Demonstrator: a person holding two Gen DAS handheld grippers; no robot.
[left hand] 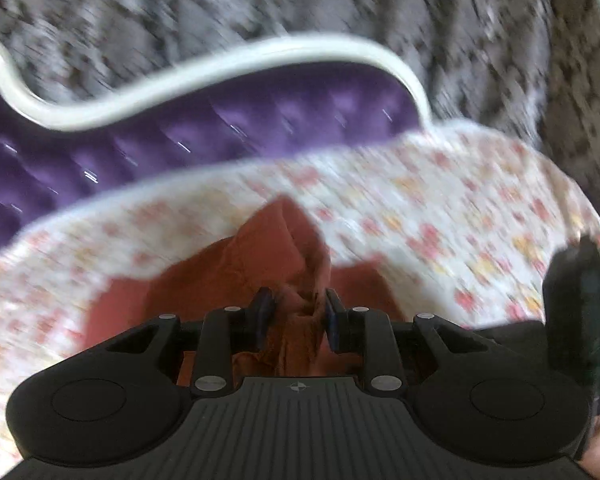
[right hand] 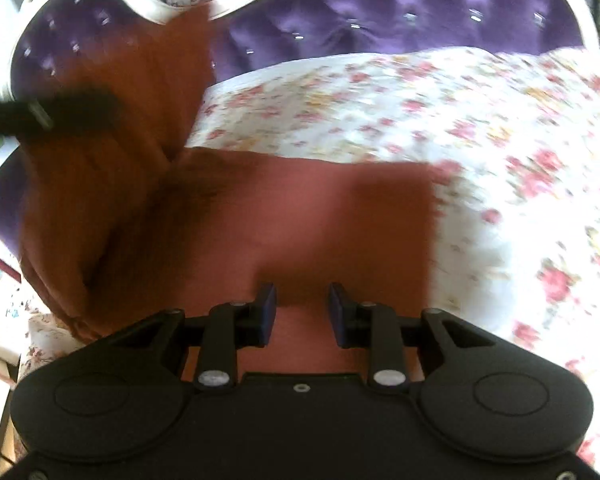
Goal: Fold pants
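Observation:
Rust-orange pants point(right hand: 308, 216) lie on a floral bedsheet point(right hand: 480, 128). One part lies flat under my right gripper; another part hangs lifted at the left point(right hand: 112, 140). My left gripper point(left hand: 300, 312) is shut on a bunched fold of the pants point(left hand: 276, 248) and holds it above the sheet. It shows as a dark blurred shape in the right wrist view point(right hand: 52, 114). My right gripper point(right hand: 302, 308) is open and empty, just above the flat part of the pants. Both views are blurred by motion.
A purple tufted headboard point(right hand: 400, 20) with a white curved frame point(left hand: 220, 68) stands behind the bed. Grey patterned wallpaper point(left hand: 420, 8) is beyond it. The other gripper's dark body point(left hand: 576, 320) shows at the right edge of the left wrist view.

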